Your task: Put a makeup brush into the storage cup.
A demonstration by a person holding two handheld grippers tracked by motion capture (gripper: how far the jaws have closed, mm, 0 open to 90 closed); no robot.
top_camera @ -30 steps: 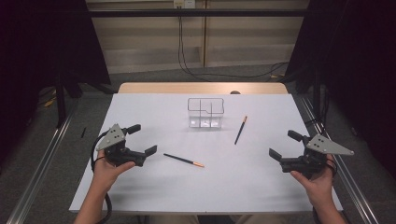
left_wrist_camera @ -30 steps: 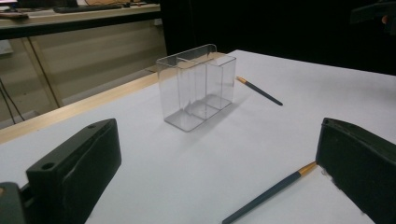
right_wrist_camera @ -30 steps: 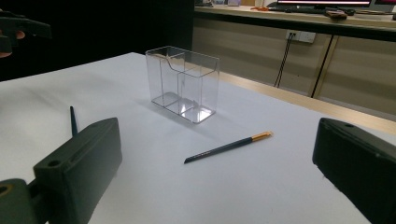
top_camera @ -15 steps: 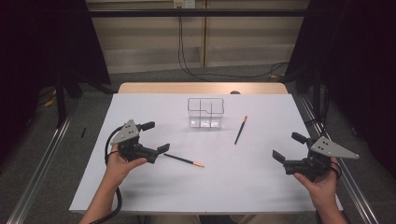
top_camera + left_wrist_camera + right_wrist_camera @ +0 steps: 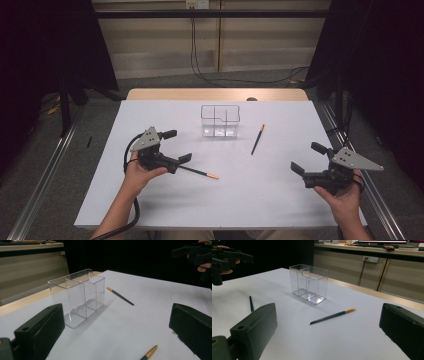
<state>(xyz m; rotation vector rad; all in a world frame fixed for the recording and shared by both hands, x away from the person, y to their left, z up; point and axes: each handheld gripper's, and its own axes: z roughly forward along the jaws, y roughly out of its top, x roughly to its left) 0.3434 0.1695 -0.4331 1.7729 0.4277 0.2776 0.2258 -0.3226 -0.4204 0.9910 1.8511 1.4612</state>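
Your left gripper (image 5: 176, 146), jaws spread, has slid in over the near pencil (image 5: 199, 172), ready to close; your right gripper (image 5: 309, 159) waits open.

Soft light from above falls evenly on the white tabletop (image 5: 280, 200), which is bright, while the room around it stays very dark. The shadows are weak, with only a pale one beside the clear box (image 5: 80, 296), whose walls show small reflections. In both gripper views the black fingers (image 5: 253, 333) near the camera are blurred, and the high view is a little grainy.
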